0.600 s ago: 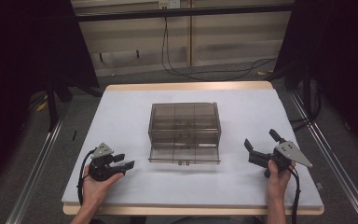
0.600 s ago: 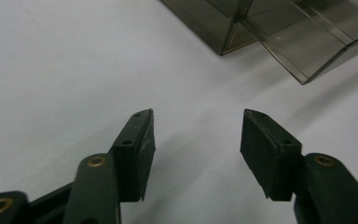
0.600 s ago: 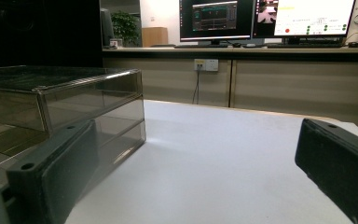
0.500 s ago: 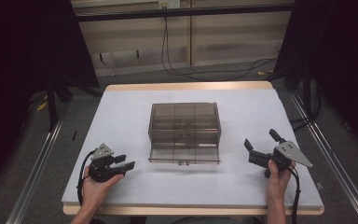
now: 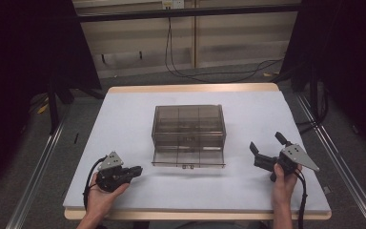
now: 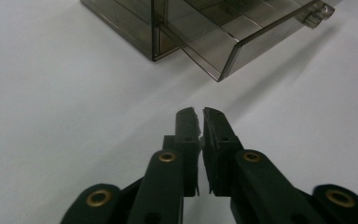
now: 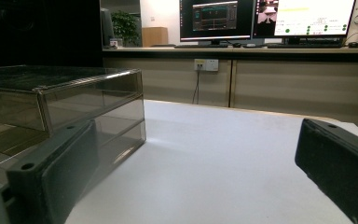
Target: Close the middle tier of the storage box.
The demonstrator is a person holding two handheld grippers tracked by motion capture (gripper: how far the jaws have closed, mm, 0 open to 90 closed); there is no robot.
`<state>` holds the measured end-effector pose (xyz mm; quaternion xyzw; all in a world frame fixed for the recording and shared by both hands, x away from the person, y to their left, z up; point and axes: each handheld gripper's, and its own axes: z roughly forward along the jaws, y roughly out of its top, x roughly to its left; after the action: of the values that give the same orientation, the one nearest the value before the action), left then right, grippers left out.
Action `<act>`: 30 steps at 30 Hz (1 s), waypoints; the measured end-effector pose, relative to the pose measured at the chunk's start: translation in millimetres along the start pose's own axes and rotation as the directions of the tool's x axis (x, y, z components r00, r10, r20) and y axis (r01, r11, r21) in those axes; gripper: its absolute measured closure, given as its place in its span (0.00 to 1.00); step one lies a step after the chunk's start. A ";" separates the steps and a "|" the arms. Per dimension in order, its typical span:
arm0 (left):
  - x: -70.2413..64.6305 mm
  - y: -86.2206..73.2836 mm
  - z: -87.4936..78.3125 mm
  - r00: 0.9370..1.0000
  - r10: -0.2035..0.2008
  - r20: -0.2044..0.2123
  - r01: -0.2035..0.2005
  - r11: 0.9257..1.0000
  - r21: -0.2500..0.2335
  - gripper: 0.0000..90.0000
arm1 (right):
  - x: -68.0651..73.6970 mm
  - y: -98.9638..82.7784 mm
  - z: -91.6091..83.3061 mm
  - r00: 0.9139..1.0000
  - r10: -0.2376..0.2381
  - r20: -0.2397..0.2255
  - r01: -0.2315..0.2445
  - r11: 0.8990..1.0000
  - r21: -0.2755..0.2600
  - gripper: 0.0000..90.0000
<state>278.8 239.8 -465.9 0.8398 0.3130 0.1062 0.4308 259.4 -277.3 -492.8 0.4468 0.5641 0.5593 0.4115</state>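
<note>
Smoky plastic box (image 5: 188,135) sits between left gripper (image 5: 136,170) and right gripper (image 5: 266,149).

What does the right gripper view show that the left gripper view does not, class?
The right gripper view shows monitors on a desk behind the table, and the right gripper with its jaws wide apart. The left gripper view shows the left gripper with its jaws nearly touching, and the box's pulled-out drawer. Both show the smoky clear box on the white table.
</note>
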 end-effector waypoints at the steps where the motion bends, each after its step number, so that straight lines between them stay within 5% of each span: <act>1: -1.1 -0.1 -0.2 1.000 0.013 -0.006 -0.013 1.000 0.000 0.98 | 0.0 0.0 0.0 1.000 0.001 0.000 -0.001 1.000 0.000 0.00; 6: -5.1 -0.4 1.0 0.998 0.059 0.005 -0.059 0.998 0.009 1.00 | 0.0 0.0 0.3 1.000 0.002 -0.001 -0.002 1.000 0.000 0.00; 30: -18.5 8.0 12.1 0.993 0.077 0.092 -0.079 0.997 0.016 1.00 | 0.1 0.0 0.2 1.000 0.000 -0.003 0.000 1.000 0.002 0.00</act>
<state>273.2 217.0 -465.2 0.8596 0.2611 0.0814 0.4316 259.6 -277.2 -492.8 0.4463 0.5654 0.5595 0.4100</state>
